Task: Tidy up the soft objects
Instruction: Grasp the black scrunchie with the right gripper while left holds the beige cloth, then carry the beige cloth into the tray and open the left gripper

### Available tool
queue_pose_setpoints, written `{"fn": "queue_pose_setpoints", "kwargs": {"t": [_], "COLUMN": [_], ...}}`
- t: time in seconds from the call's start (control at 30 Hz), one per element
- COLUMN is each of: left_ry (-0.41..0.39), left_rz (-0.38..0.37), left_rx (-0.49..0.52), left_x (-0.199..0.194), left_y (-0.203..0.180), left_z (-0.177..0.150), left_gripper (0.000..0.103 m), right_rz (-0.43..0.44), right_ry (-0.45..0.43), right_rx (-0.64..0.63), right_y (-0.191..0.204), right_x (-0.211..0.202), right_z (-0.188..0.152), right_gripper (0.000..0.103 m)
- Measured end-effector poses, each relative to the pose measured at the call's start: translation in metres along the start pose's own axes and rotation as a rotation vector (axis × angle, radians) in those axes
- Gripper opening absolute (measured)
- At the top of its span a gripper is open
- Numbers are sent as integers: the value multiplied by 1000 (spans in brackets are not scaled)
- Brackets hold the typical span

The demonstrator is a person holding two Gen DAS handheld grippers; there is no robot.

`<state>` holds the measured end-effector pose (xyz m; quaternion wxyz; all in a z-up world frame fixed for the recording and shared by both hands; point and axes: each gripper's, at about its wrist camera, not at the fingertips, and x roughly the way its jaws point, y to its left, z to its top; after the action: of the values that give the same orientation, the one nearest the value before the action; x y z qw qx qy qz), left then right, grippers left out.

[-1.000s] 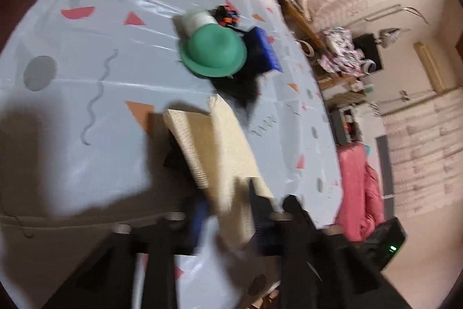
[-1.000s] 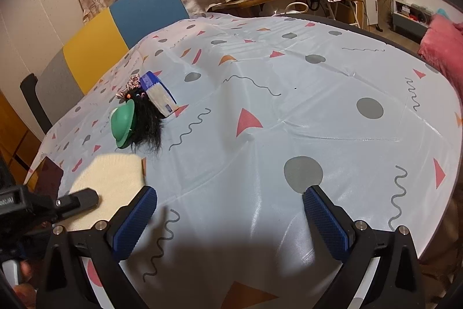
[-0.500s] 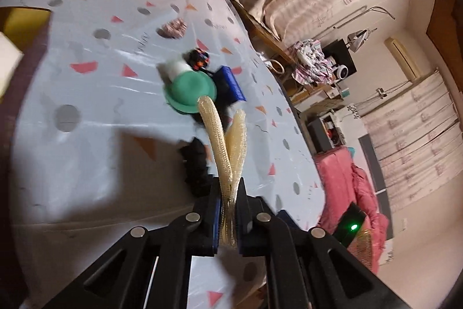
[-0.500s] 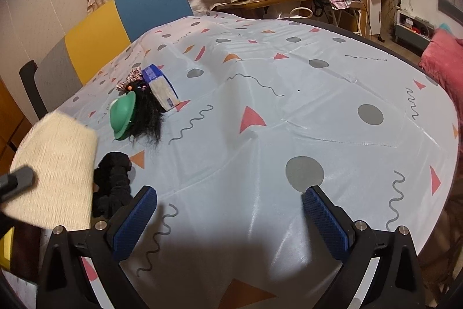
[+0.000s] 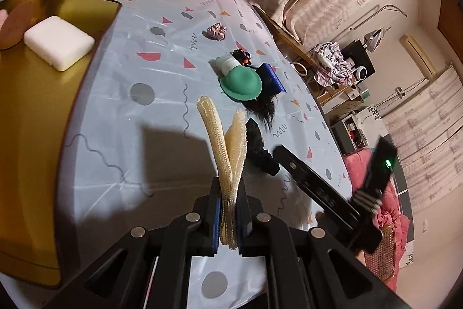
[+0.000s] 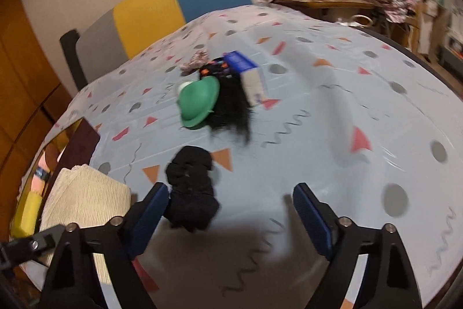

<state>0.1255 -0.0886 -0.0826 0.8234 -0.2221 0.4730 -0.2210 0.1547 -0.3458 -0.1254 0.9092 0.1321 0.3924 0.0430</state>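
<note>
My left gripper [image 5: 230,210] is shut on a folded cream knit cloth [image 5: 224,144] and holds it edge-up above the patterned tablecloth; the cloth also shows in the right wrist view [image 6: 84,201] at lower left. A black crumpled fabric [image 6: 191,187] lies on the table just inside my open, empty right gripper [image 6: 231,207], close to its left finger [image 6: 150,213]. It shows behind the cloth in the left wrist view [image 5: 260,149]. A green hat [image 6: 199,100] on black hair [image 6: 234,115] lies further back.
A gold tray [image 5: 34,112] at the table's left holds a white square pad [image 5: 59,42]. A blue-and-white box [image 6: 249,74], a pink scrunchie [image 5: 215,31] and small dark beads [image 5: 241,56] lie near the hat. A yellow, blue and grey chair [image 6: 162,10] stands behind the table.
My left gripper lifted the cream cloth off the table, uncovering the black fabric, and turned toward the gold tray. My right gripper moved forward and left up to the black fabric.
</note>
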Motion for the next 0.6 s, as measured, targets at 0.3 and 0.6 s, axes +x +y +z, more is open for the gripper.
{"fn": "queue_pose_setpoints", "kwargs": {"t": [0.3,0.6], "left_ry": [-17,-38], "left_rz": [-29,-59], "left_rx": [-4,-21], "left_x": [-14,-25], "left_y": [5,12], "left_z": [-3,-4], "left_gripper": [6,6], "right_rz": [1,-11], "right_ry": [53,22], "right_rx": [-105,-110], "right_y": [34,35], "right_x": [31,21], "right_z": [-1,-12], "right_gripper": [69,28]}}
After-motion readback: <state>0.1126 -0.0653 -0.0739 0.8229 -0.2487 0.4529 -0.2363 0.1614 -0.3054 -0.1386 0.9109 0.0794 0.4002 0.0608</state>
